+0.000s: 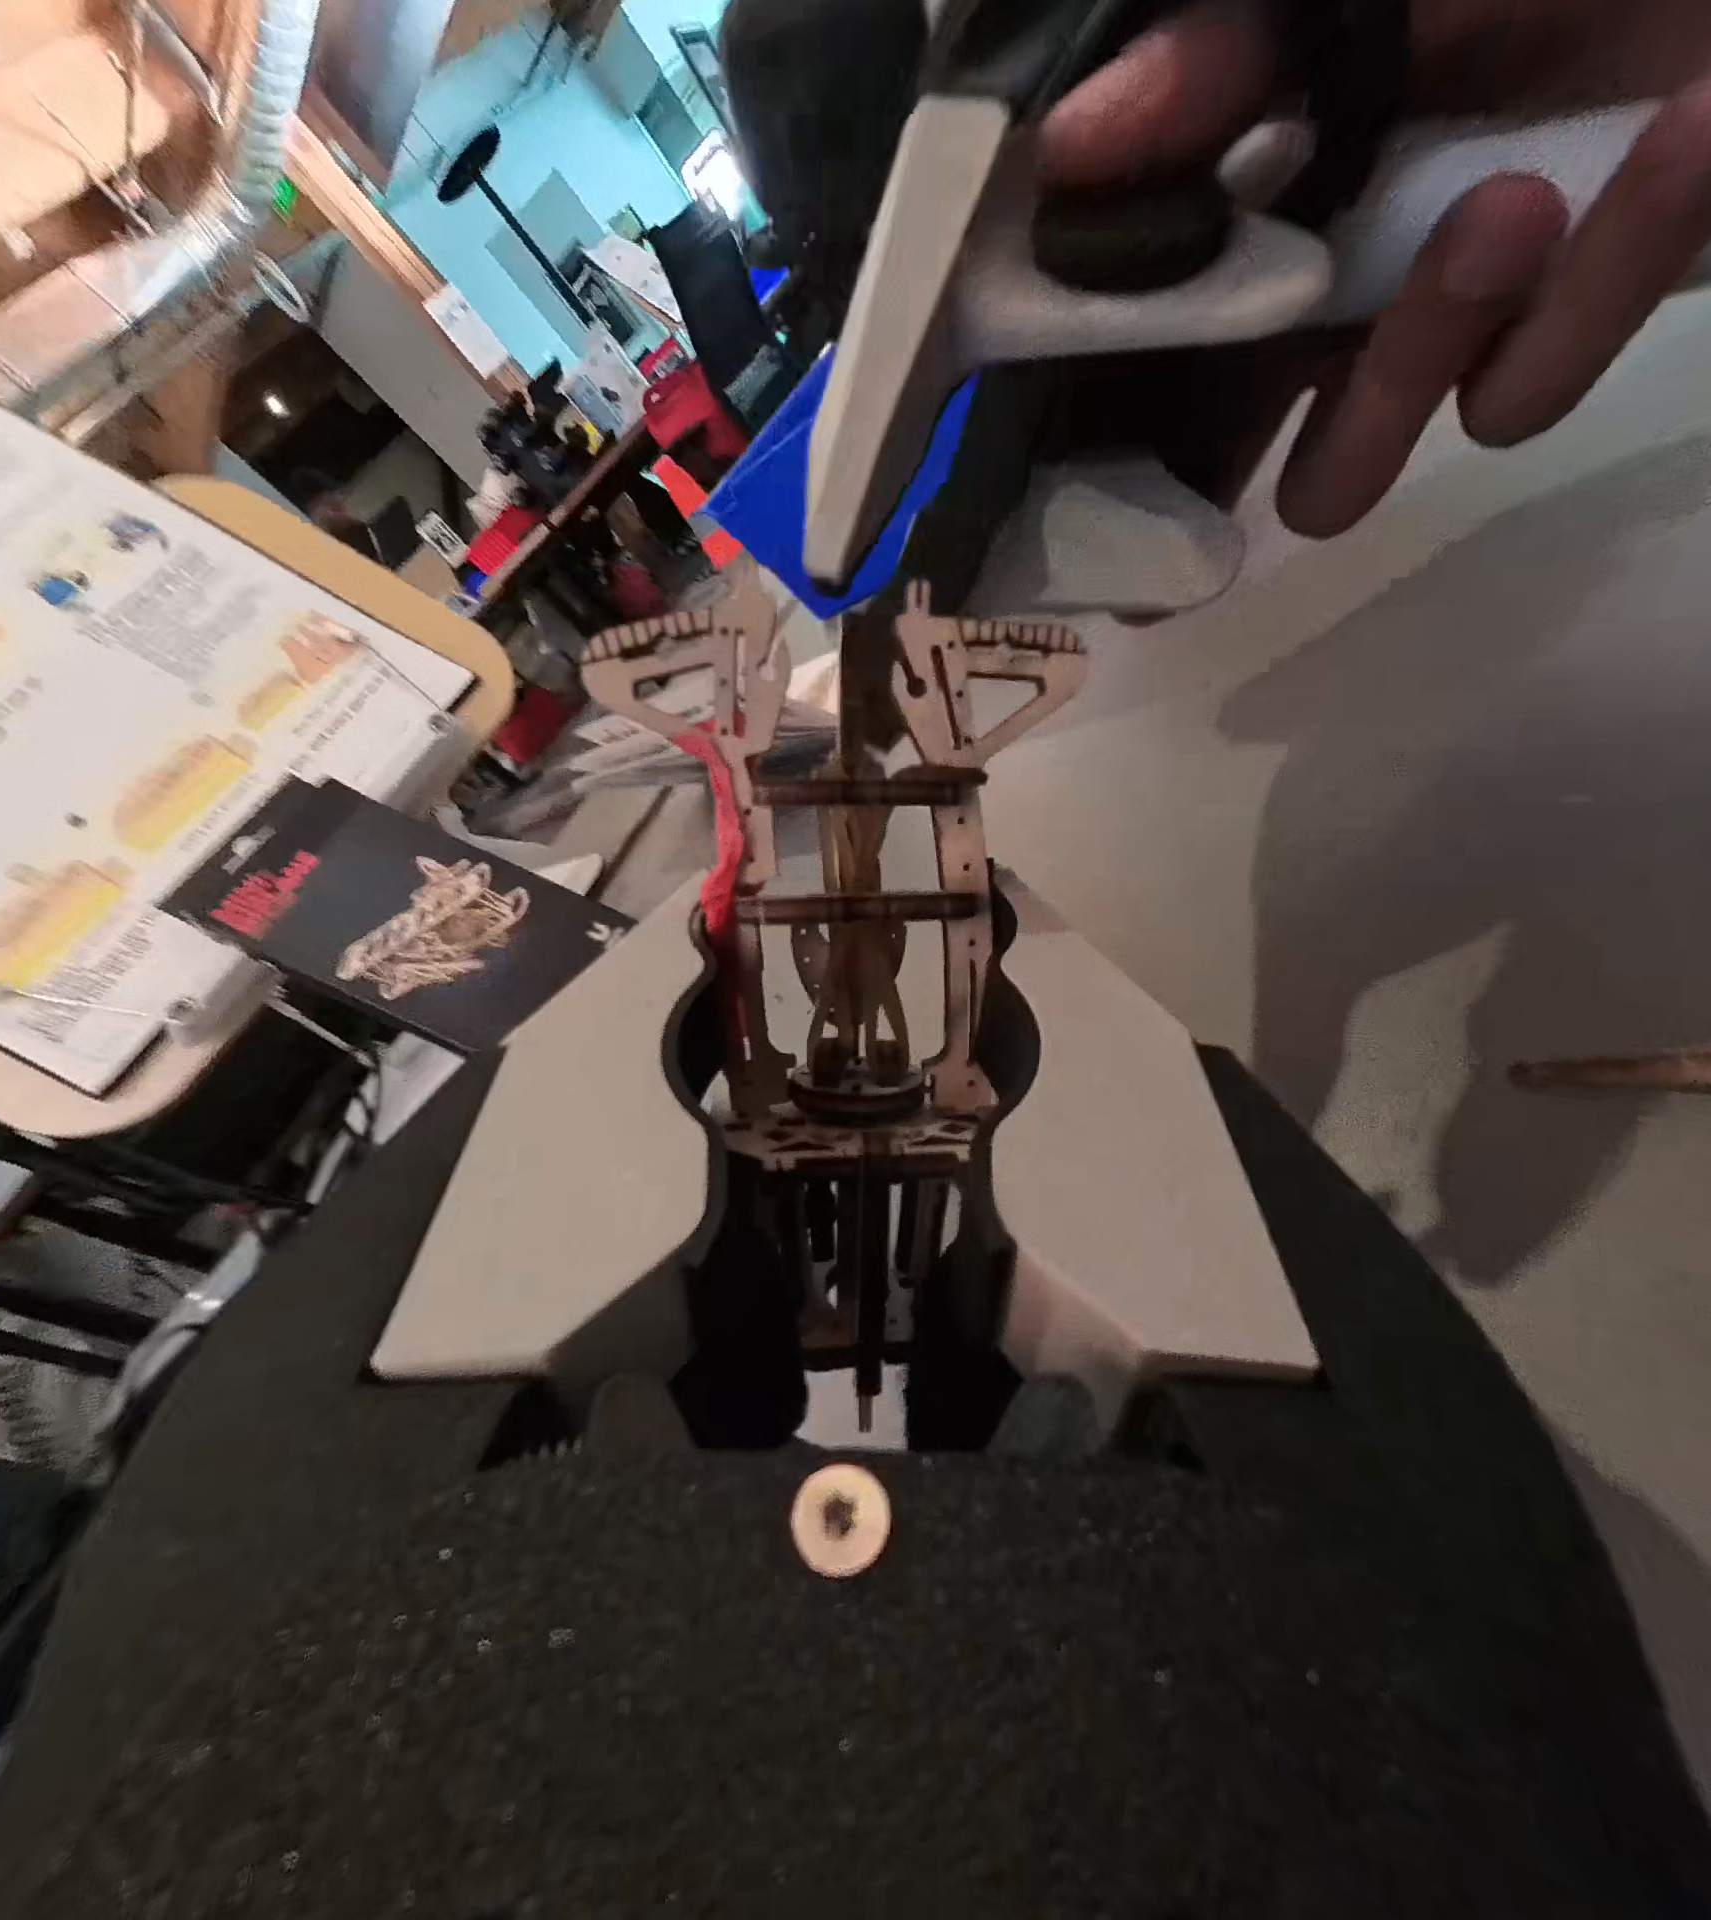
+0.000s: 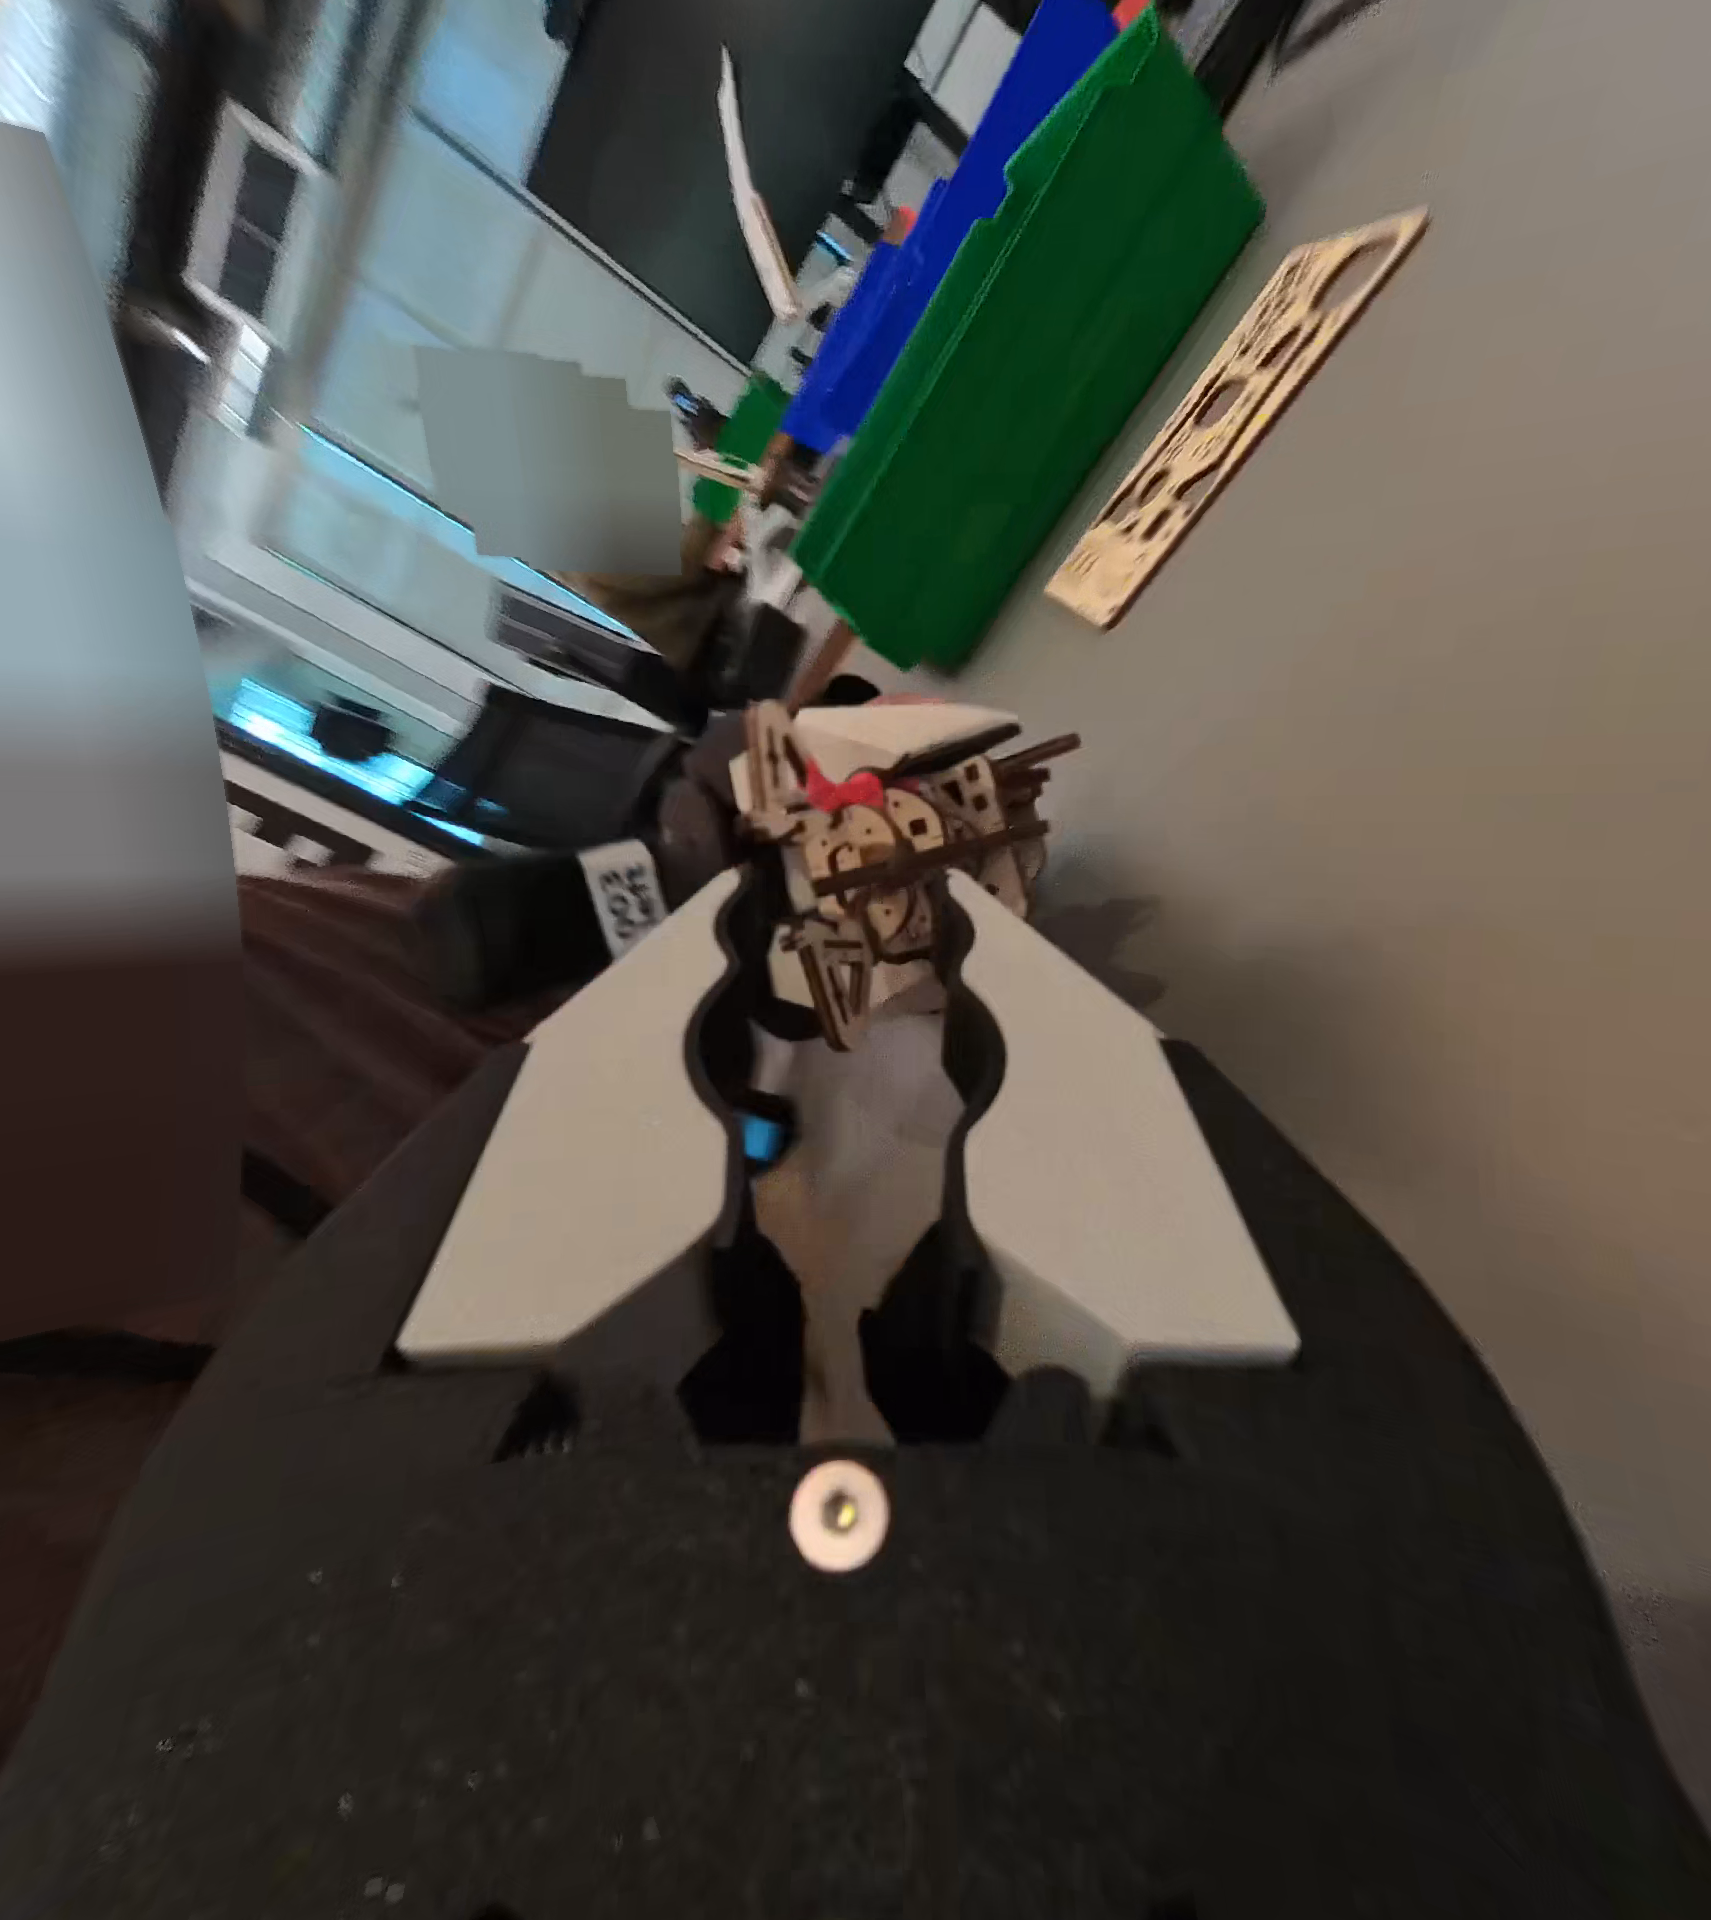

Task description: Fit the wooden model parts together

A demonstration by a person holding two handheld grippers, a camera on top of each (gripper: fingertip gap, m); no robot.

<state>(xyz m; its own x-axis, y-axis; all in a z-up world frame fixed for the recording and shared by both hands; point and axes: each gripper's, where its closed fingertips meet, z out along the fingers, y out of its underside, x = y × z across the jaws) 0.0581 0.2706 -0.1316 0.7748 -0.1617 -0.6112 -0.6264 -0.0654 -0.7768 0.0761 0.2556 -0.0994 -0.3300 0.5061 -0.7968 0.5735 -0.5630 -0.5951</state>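
Note:
The wooden model (image 1: 856, 935) is a tall frame with two toothed arms on top and a red band down its left side. My left gripper (image 1: 846, 914) is shut on its lower body and holds it upright. My right gripper (image 1: 986, 592), with blue tape on one fingertip, comes down on the model's top between the two arms. In the right wrist view, the right gripper (image 2: 851, 894) has its fingertips on both sides of the model (image 2: 872, 862) and appears to press on it. The contact is blurred.
A hand (image 1: 1453, 260) holds the right gripper. An instruction sheet (image 1: 134, 727) and a black booklet (image 1: 394, 914) lie to the left. A wooden stick (image 1: 1661, 1070) lies on the grey table. A green bin (image 2: 1017, 395), a blue bin (image 2: 934, 239) and a wooden parts sheet (image 2: 1246, 416) sit farther off.

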